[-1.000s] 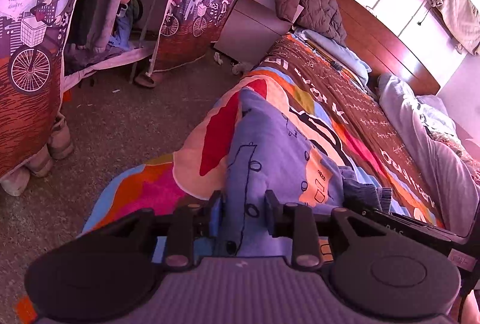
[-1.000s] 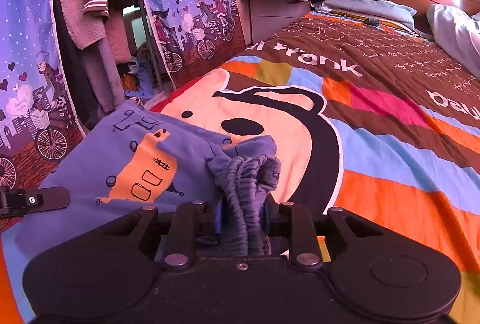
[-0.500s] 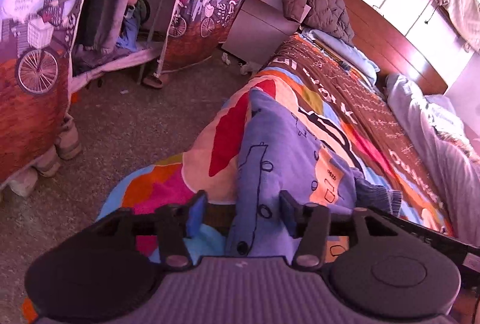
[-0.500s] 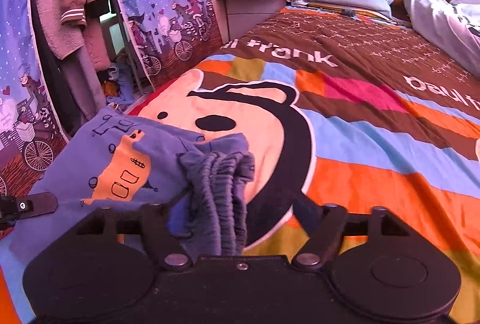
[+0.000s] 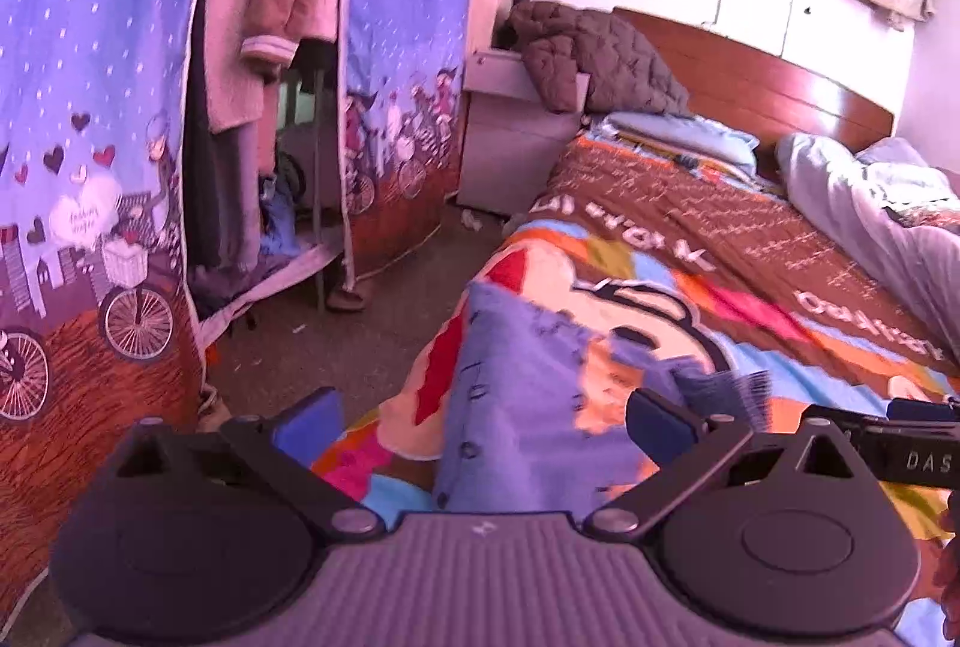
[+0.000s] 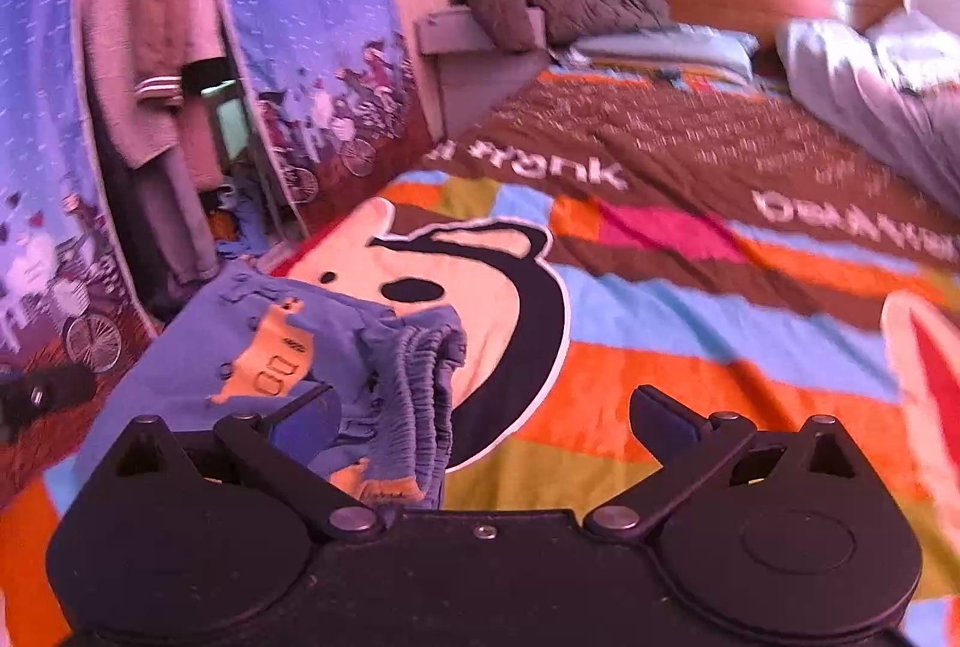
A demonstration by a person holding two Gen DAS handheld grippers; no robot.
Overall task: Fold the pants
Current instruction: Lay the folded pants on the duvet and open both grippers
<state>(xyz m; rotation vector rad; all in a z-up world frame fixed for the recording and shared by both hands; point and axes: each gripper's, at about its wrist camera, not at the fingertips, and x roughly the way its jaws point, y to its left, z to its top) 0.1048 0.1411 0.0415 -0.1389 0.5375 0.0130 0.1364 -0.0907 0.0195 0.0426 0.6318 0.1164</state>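
Observation:
The small blue pants [image 5: 528,395] with an orange print lie folded on the colourful bedspread [image 5: 750,287] near the bed's foot corner. In the right wrist view the pants [image 6: 288,347] lie at lower left, their gathered waistband [image 6: 420,383] bunched toward my right gripper. My left gripper [image 5: 486,419] is wide open above the pants, holding nothing. My right gripper [image 6: 486,419] is wide open, its left finger beside the waistband. The right gripper's black body [image 5: 900,449] shows at the right edge of the left wrist view.
A fabric wardrobe [image 5: 90,167] with hanging clothes stands left of the bed across a strip of floor [image 5: 300,347]. A grey nightstand [image 5: 510,137] with a brown jacket [image 5: 600,53] is at the headboard end. A grey duvet [image 5: 870,203] lies at far right.
Both grippers were shut on the pants a second ago. They opened and let go, and both have lifted and tilted up, away from the pants.

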